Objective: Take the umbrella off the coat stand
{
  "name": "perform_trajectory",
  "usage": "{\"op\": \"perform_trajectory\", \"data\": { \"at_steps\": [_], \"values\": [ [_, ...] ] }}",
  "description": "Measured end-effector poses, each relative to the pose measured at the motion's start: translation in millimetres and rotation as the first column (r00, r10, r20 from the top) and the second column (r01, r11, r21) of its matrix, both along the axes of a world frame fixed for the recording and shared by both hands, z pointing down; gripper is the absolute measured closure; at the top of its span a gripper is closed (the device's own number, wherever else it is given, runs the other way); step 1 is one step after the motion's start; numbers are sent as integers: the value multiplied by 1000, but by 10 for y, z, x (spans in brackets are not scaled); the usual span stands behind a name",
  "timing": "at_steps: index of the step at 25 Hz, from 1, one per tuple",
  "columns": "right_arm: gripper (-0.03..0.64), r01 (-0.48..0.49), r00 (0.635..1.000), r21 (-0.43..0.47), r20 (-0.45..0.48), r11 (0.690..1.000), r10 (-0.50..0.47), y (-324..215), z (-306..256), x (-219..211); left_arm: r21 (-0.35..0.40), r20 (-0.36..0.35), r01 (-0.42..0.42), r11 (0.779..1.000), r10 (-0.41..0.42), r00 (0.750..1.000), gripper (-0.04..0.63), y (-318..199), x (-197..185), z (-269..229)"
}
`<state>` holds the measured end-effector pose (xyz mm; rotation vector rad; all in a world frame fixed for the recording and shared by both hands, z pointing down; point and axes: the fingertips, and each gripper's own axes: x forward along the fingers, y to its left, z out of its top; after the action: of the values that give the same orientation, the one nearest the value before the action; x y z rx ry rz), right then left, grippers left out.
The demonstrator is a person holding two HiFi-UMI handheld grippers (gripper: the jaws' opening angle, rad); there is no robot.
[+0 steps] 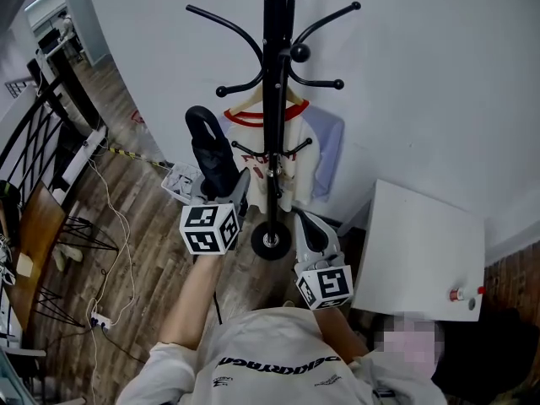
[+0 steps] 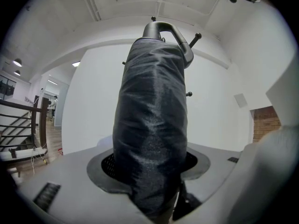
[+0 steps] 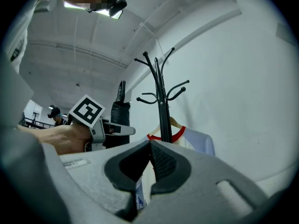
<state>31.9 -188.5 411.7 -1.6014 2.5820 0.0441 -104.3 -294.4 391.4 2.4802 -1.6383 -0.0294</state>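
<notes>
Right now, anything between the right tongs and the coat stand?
No. Head view shows only bare floor between the right tongs and the coat stand's base; the umbrella is in the left tongs.

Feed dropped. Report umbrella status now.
Left tongs clamped on folded black umbrella. Right tongs shut, empty. Umbrella held clear of coat stand; nothing blocking.

There is one black metal coat stand [image 1: 274, 99], one folded black fabric umbrella [image 1: 209, 154] and one white tabletop [image 1: 422, 251]. There is also one white T-shirt with red trim [image 1: 295, 175] and one pale wooden hanger [image 1: 245, 101]. Two grey grippers show: the left gripper [image 1: 226, 191] and the right gripper [image 1: 305, 219].
</notes>
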Motion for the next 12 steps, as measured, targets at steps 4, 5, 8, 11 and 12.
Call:
{"op": "perform_trajectory", "data": {
  "at_steps": [4,5,8,11,12],
  "values": [
    [623,-10,1000,-5,-1,1000,10,19,12,28,4,-6,19,1000,-19,1000,332,141,43,99],
    [624,-12,1000,-7,-1,1000,12,22,15,39,7,-8,24,1000,-24,1000,331,180,58,117],
    [623,-17,1000,-9,-2,1000,17,21,25,62,17,-9,36,999,-36,999,331,284,103,167],
    [623,-18,1000,-10,0,1000,18,34,34,74,18,-8,46,999,-46,999,333,388,151,221],
    [624,-18,1000,-9,-1,1000,18,43,29,77,18,-11,48,999,-48,999,331,421,167,229]
  ]
}}
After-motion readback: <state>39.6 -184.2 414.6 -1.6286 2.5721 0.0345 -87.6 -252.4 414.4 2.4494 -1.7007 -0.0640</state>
